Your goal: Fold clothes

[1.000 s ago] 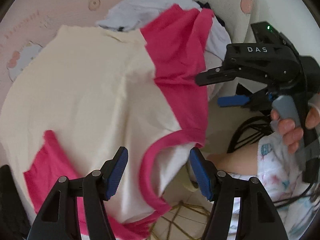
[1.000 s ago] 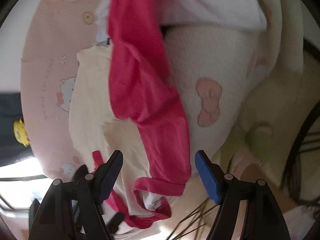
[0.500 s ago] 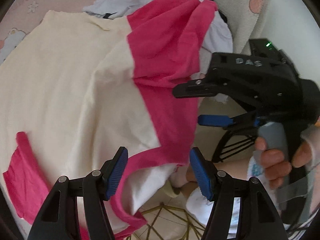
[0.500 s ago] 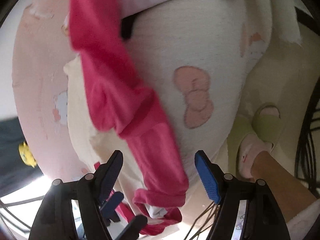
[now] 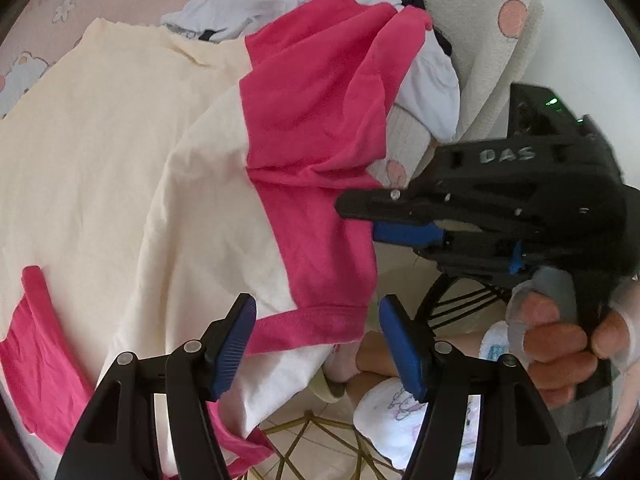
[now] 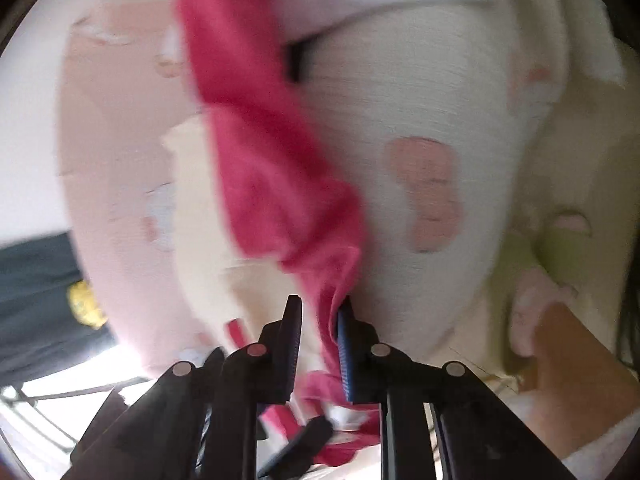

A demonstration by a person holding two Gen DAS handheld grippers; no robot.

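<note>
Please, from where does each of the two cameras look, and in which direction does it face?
Left wrist: on the left gripper, facing steeply down at the cream and pink shirt; the right gripper and the person's hand show.
Right wrist: on the right gripper, jaws closing on the pink sleeve.
Shared: the sleeve, the bow-patterned cushion.

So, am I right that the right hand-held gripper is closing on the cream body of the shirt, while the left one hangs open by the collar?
Not quite: the right hand-held gripper is closing on the pink sleeve, not the cream body, as the right wrist view shows. The left hand-held gripper does hang open by the collar.
</note>
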